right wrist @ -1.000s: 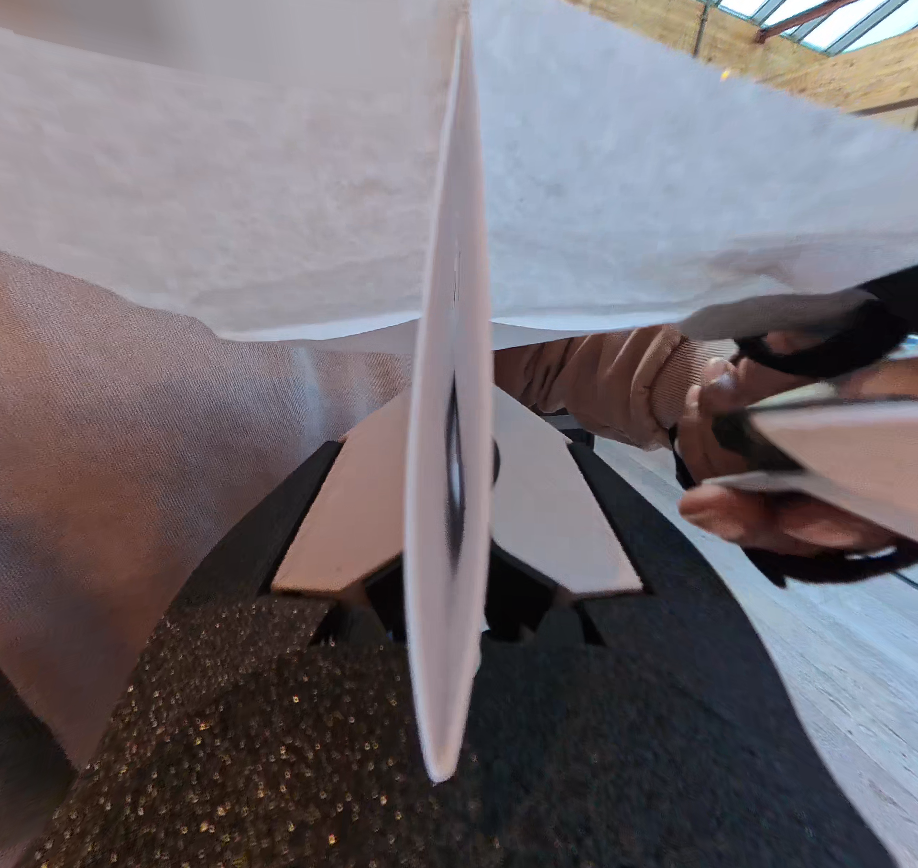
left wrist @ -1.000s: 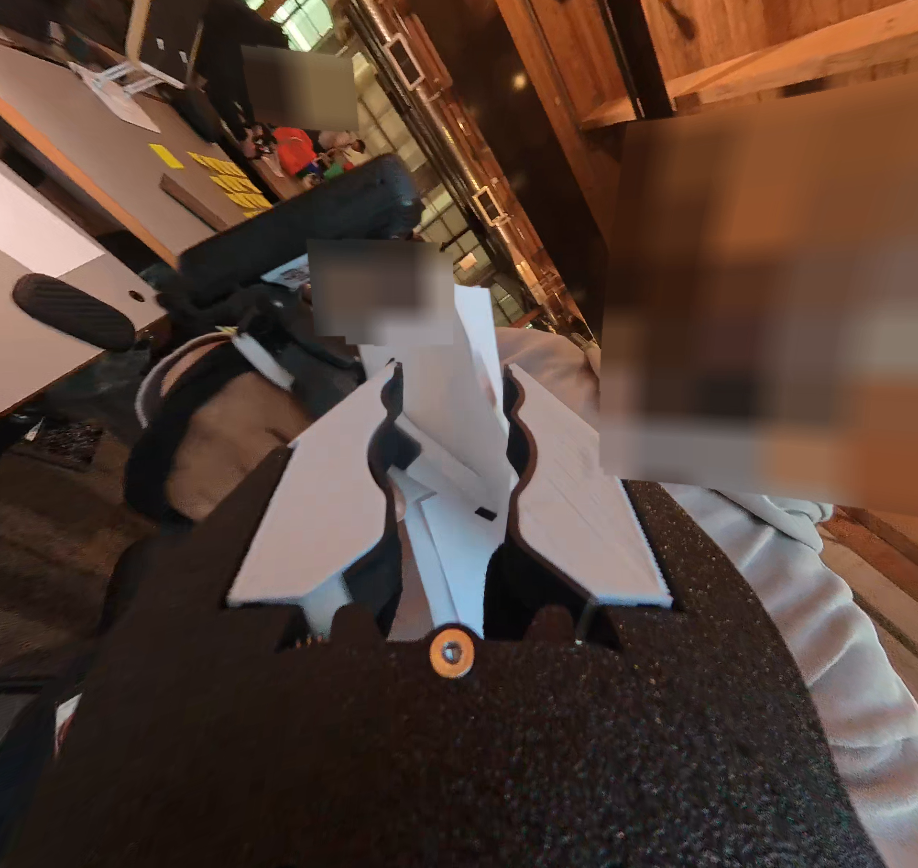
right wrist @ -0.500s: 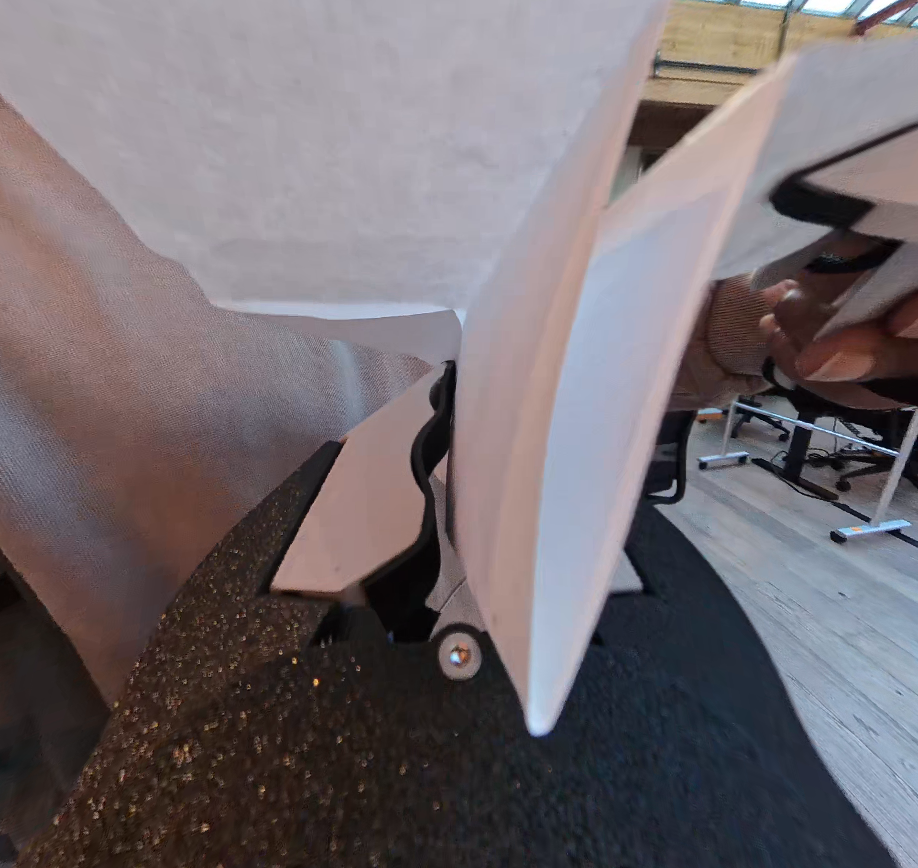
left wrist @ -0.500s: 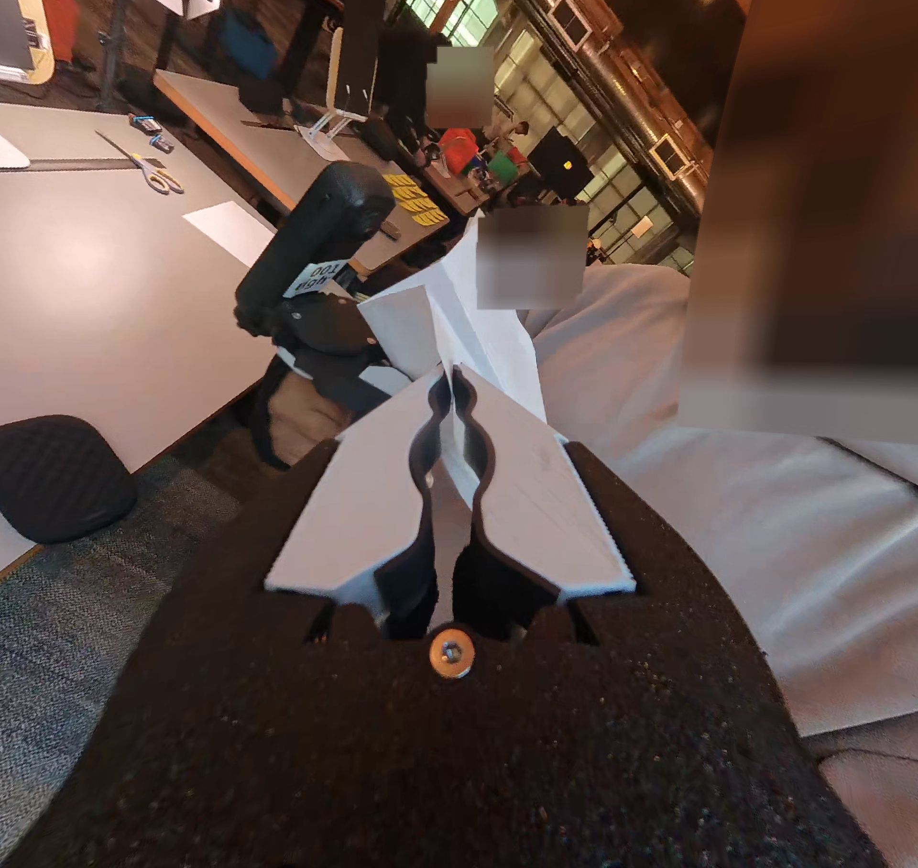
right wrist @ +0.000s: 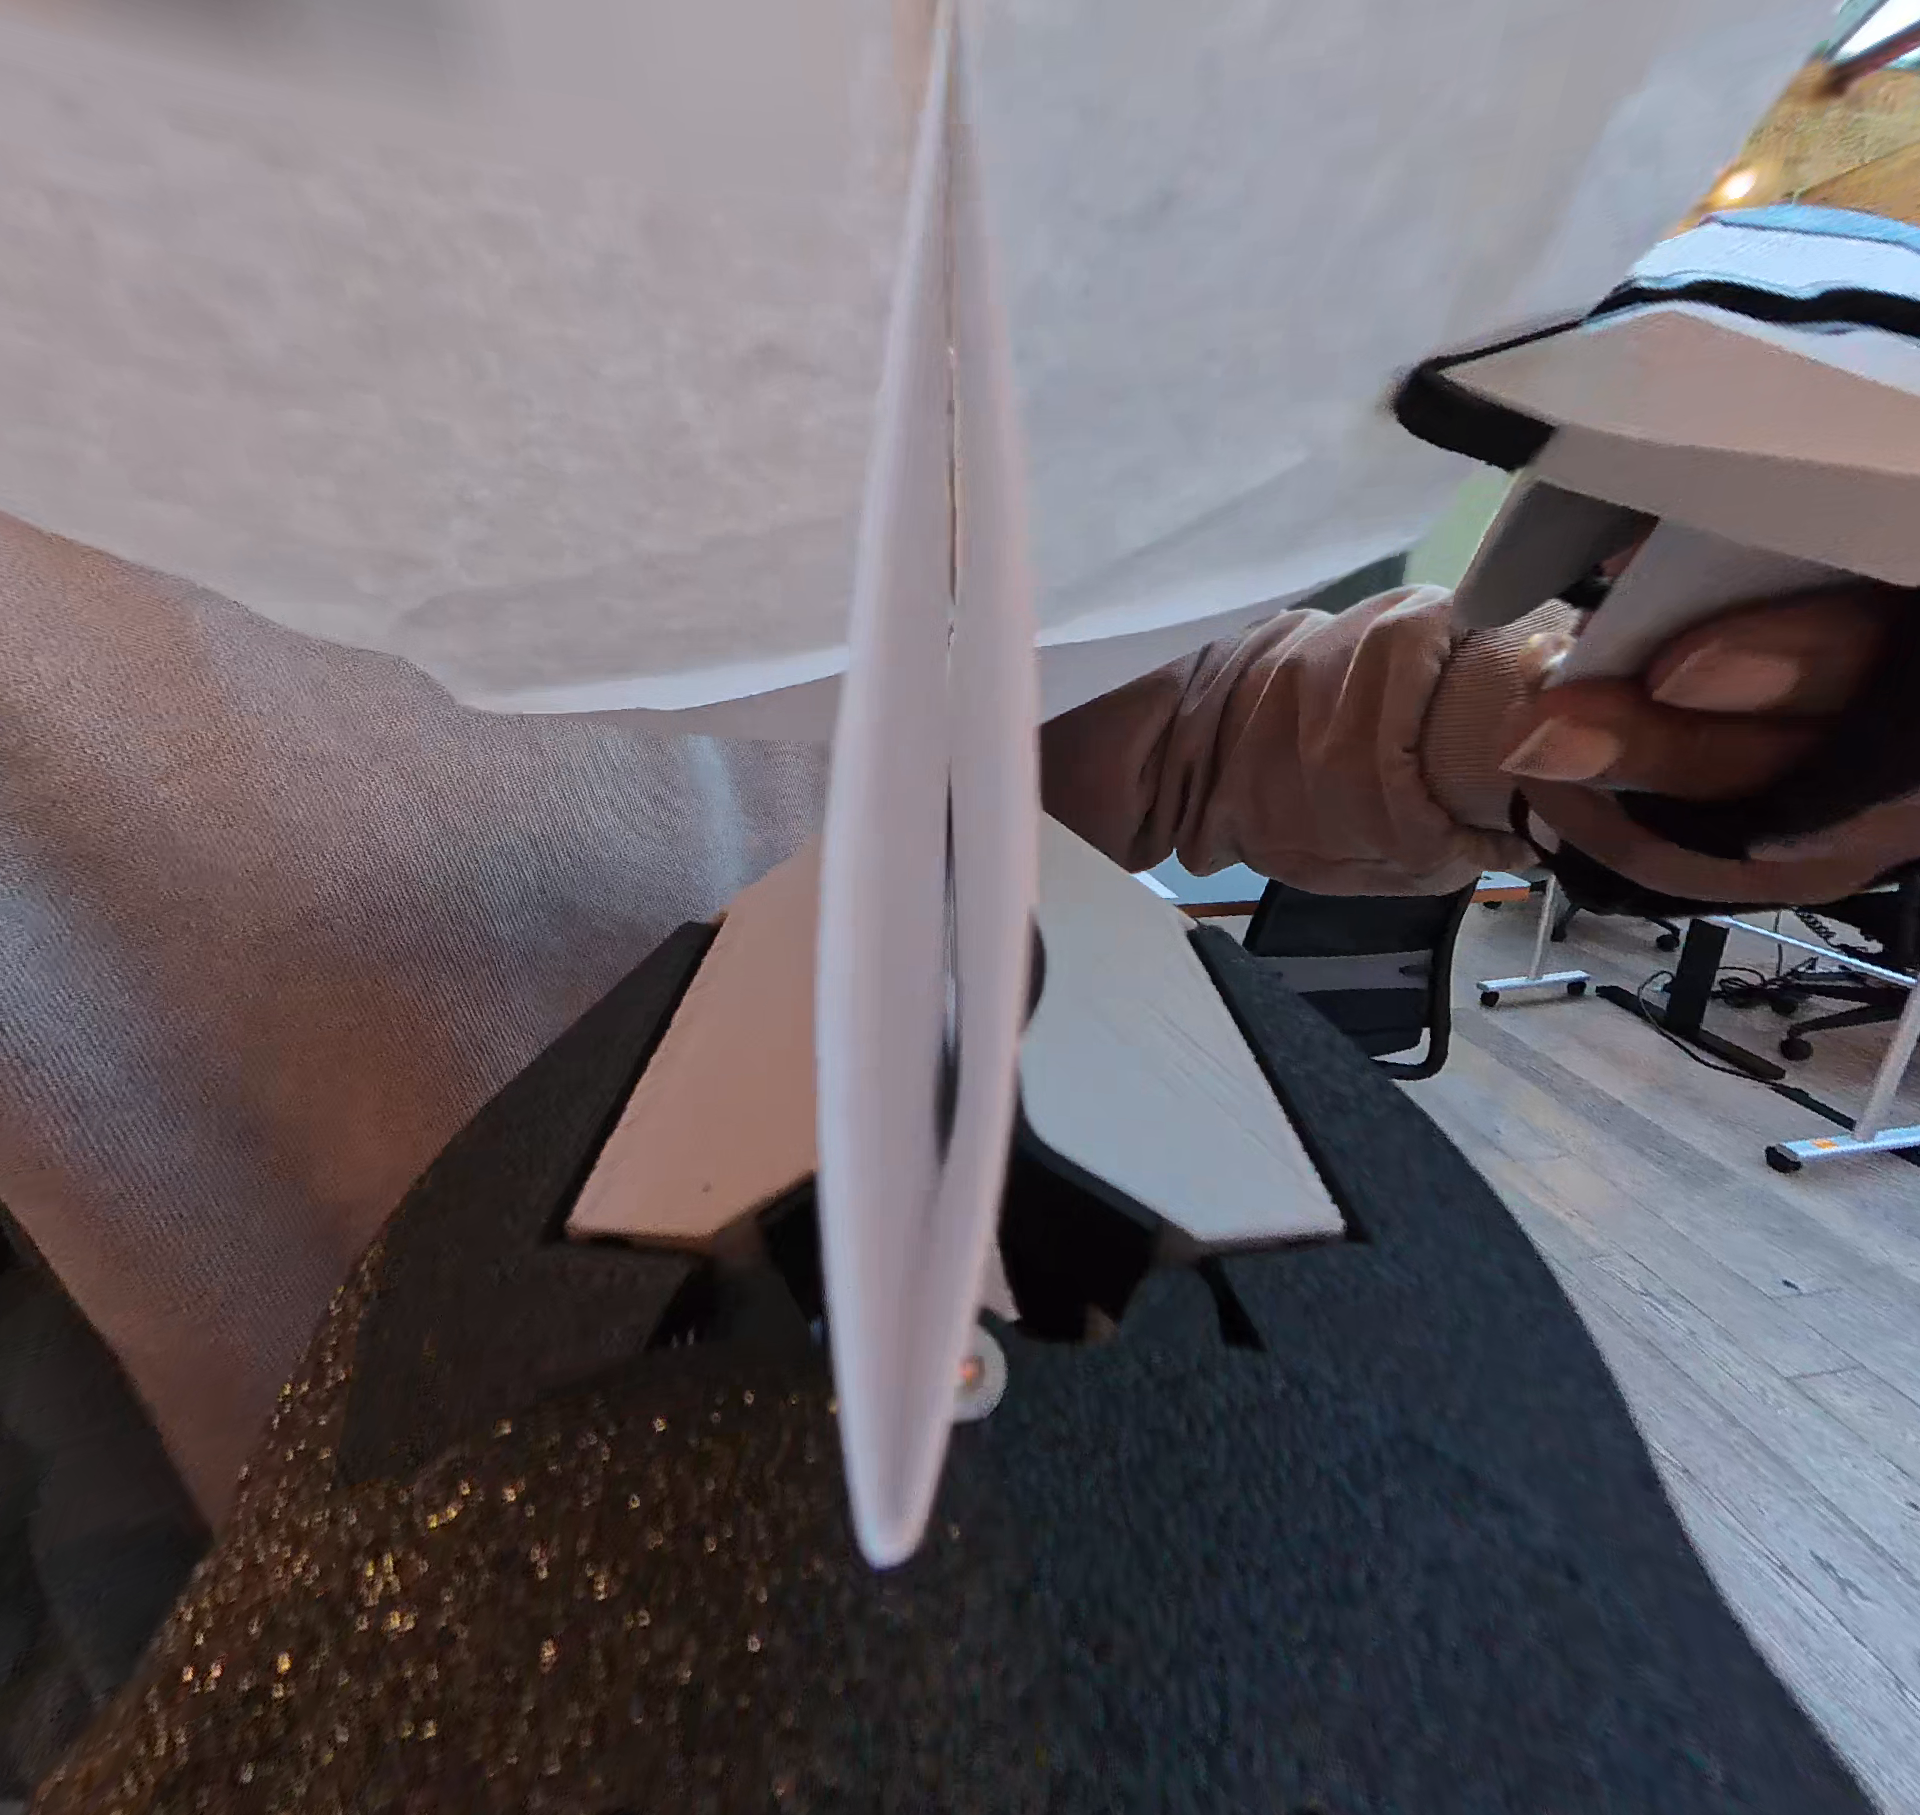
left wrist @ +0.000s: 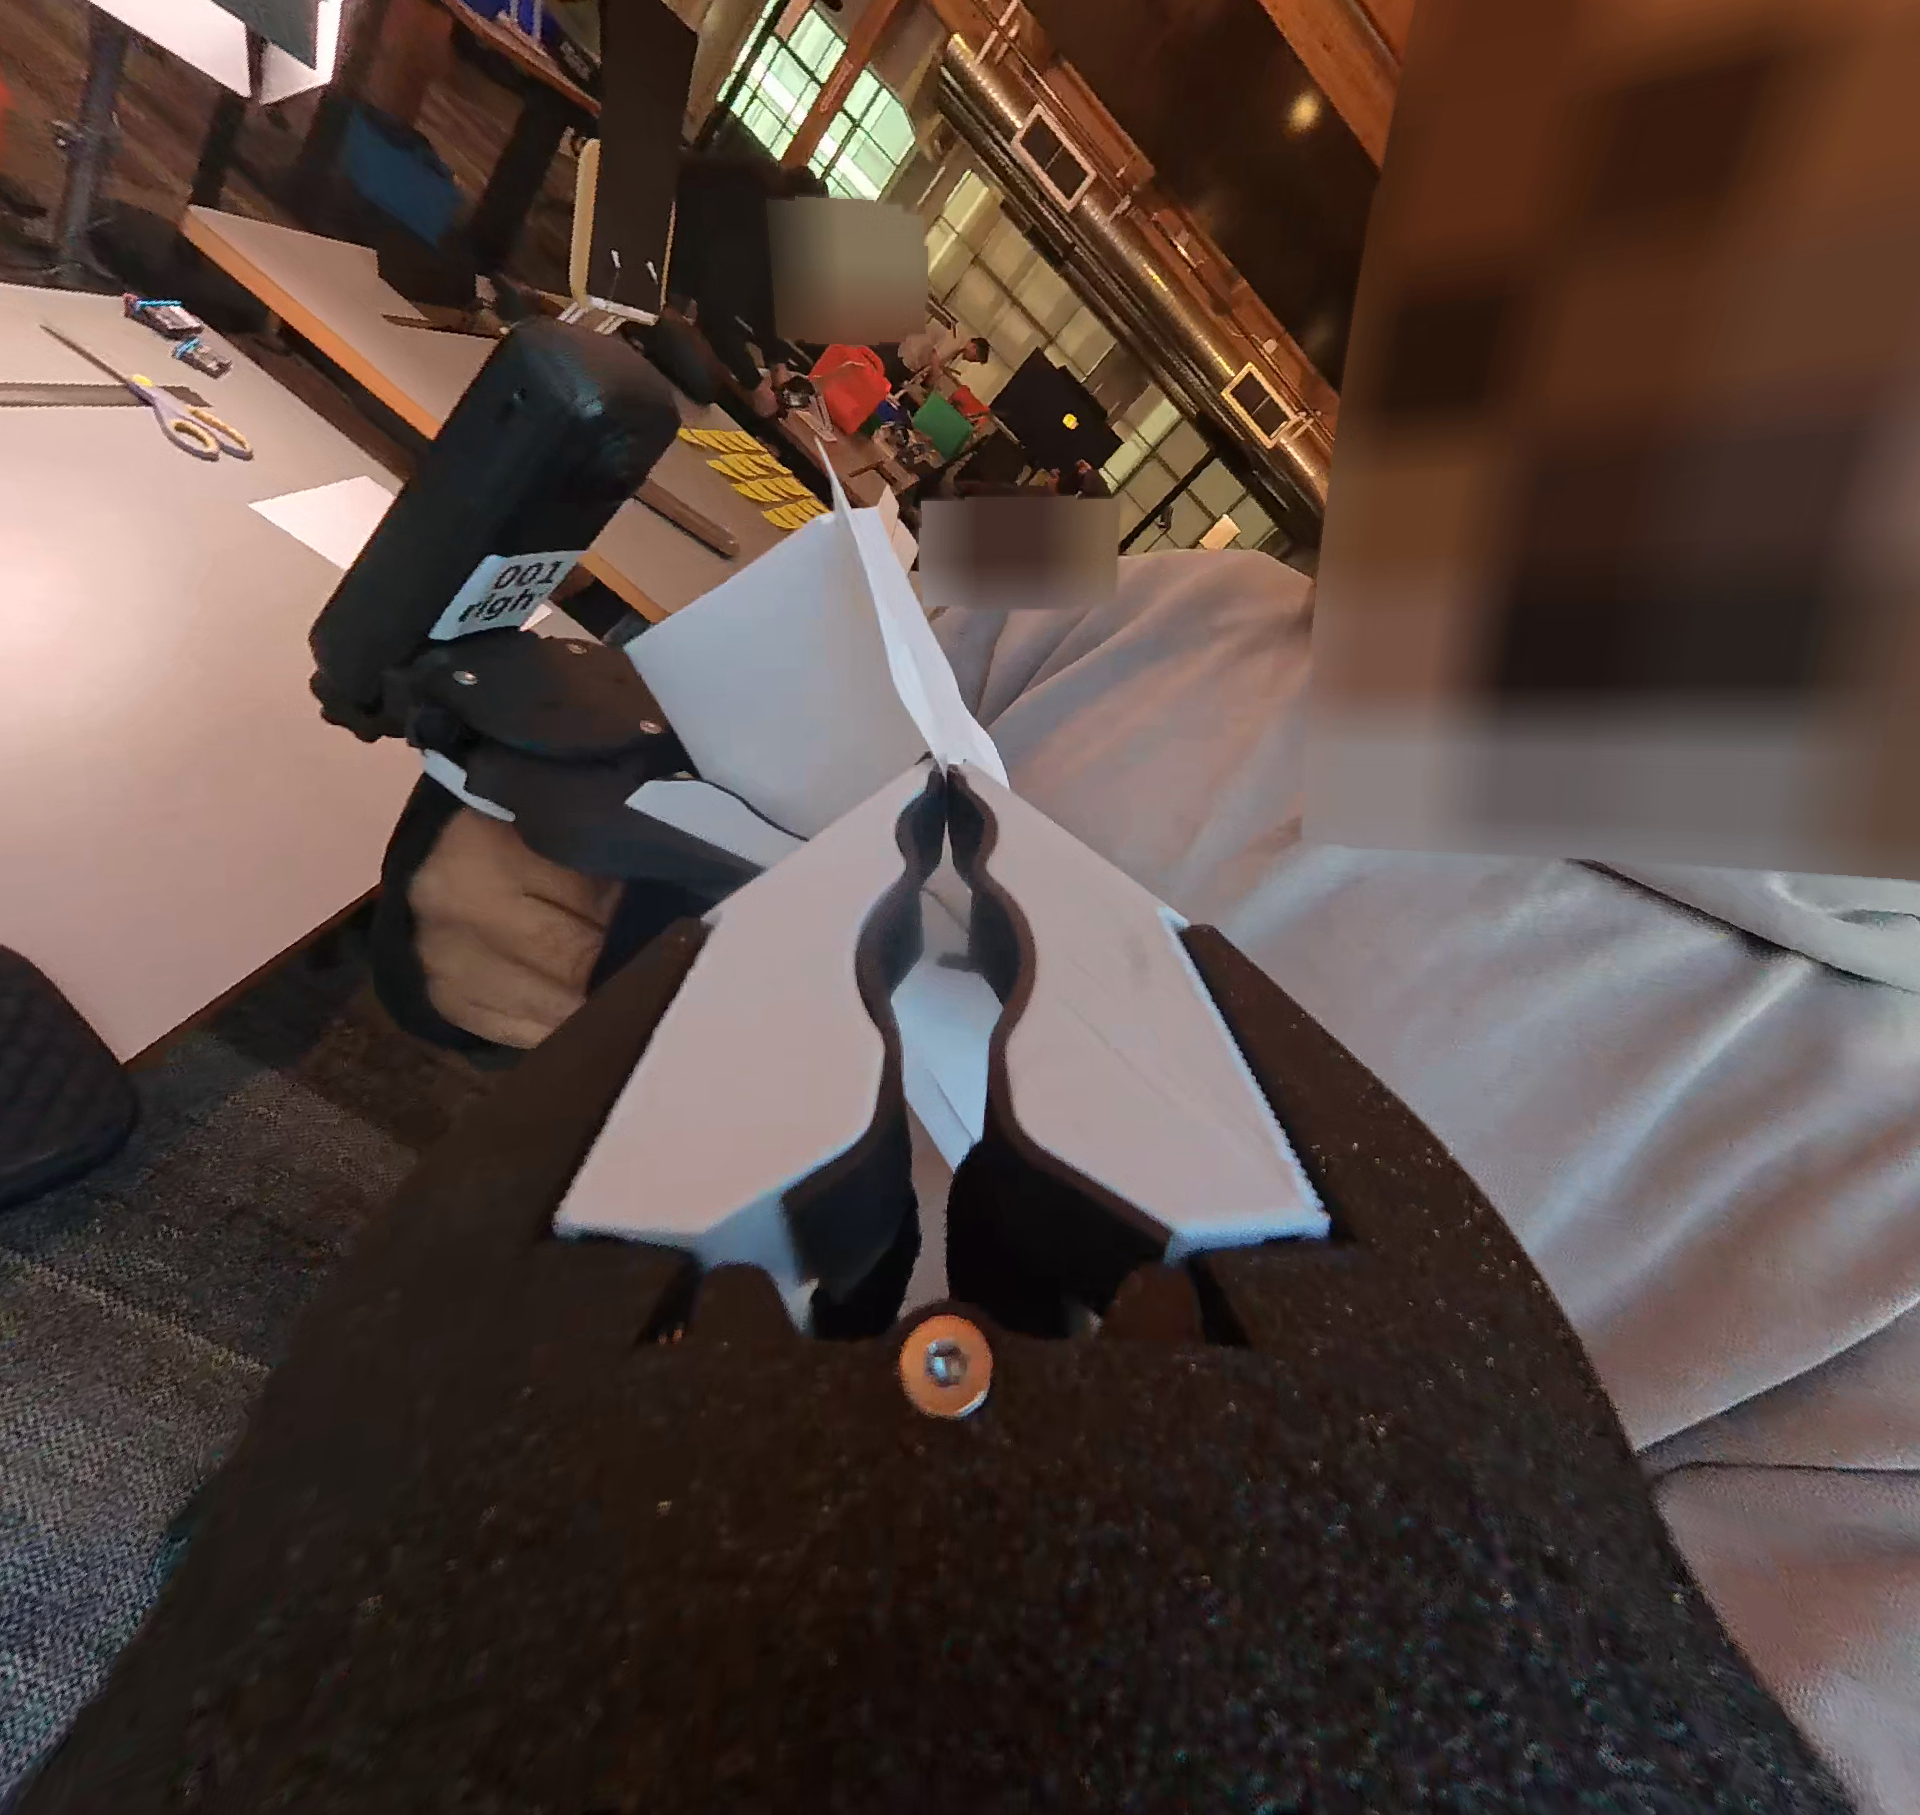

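Both tools clamp one folded paper.
Left tool and right tool grip the white paper above a lap.

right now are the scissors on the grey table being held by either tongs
No, the scissors lie loose on the grey table, while the left tongs are shut on folded white paper.

the pale surface at nine o'clock bears scissors and a white sheet, with yellow notes on the farther surface toward eleven o'clock.
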